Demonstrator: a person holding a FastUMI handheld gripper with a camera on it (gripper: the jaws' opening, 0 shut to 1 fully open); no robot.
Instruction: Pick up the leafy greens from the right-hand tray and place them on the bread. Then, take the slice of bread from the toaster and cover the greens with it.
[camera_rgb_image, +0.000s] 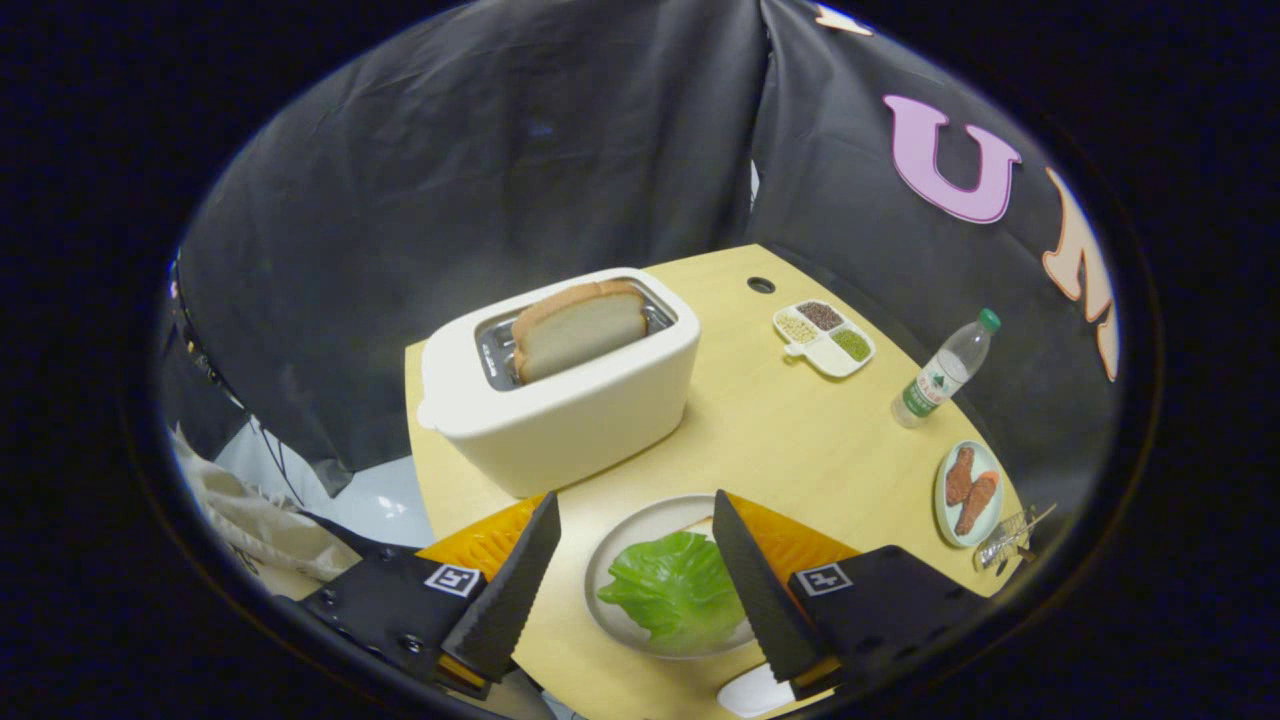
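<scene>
Black serrated fingers (520, 590) of the gripper (640, 590) sit closest, spread wide, pinching nothing, hovering above the bench (780, 430). Between the fingers, lower down on the bench: a round grey plate (625, 535) holding the leafy greens (675, 590). Greens lie flat, ruffled edge spreading wide, long axis roughly across the gap from one finger toward the other; right edge of the greens runs under the right finger in this view. A pale sliver shows at the plate's far side by the right finger tip, could be the bread under the greens, cannot tell for sure. No contact between fingers and greens visible.

Beyond the fingers, slightly left: white toaster (560, 390), long axis slanting across the bench, slots facing up. One slice of bread (580, 325) stands on edge in the slot, upper half sticking out, broad face toward the camera, crust on top, long axis along the slot.

Further right, well apart from the gripper: white divided tray (824, 339) with four compartments, holding dark, pale and green grains or beans. Clear bottle (945, 370) with green cap stands near the bench's right edge. Small pale green plate (968, 495) near it carries two brown-orange pieces of food, lying side by side. Just beside that plate, a crumpled clear wrapper (1010, 535).
</scene>
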